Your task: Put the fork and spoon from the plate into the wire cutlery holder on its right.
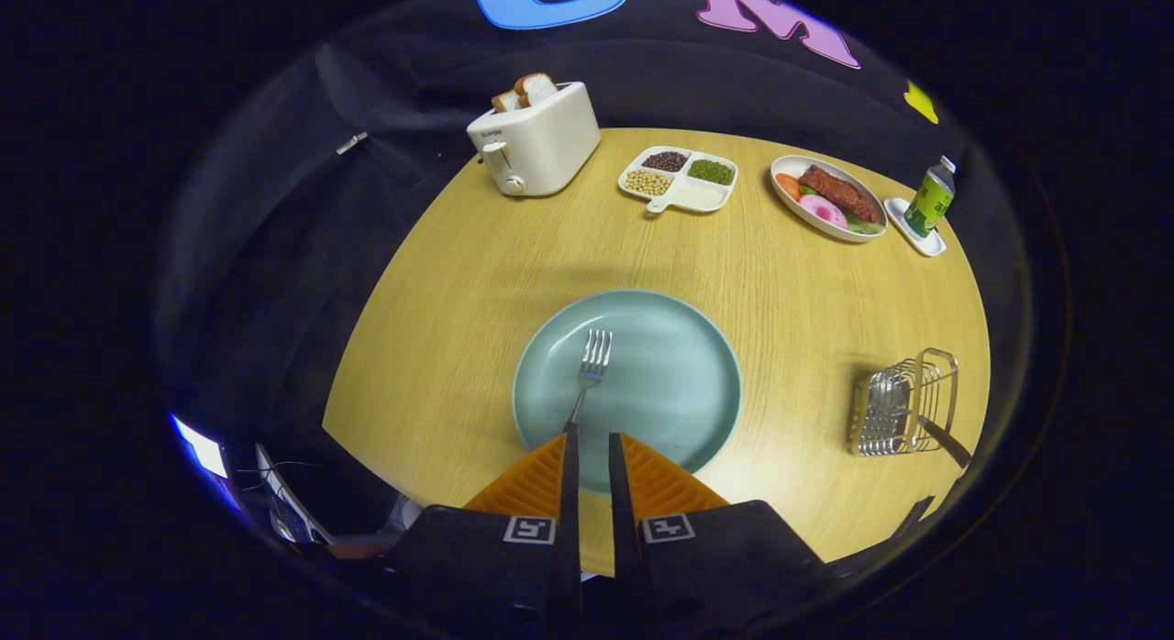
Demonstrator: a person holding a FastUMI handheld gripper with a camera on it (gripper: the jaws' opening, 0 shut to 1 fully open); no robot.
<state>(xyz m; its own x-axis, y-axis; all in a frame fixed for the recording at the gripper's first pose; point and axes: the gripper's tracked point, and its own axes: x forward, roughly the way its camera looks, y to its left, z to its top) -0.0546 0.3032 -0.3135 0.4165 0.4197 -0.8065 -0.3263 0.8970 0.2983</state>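
Gripper (pixel 587 435) fingers nearly together with a narrow gap, fork (pixel 590 369) handle end at the left fingertip, grip unclear, tines out on pale green plate (pixel 679 365), wire cutlery holder (pixel 903 403) to its right with a utensil inside, toaster (pixel 535 137), divided dish (pixel 679 178), food plate (pixel 830 198), bottle (pixel 930 198) beyond.

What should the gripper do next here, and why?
Probably lift the fork and carry it right to the wire holder. The gripper looks nearly closed around the handle over the plate, and the holder already has a utensil in it.
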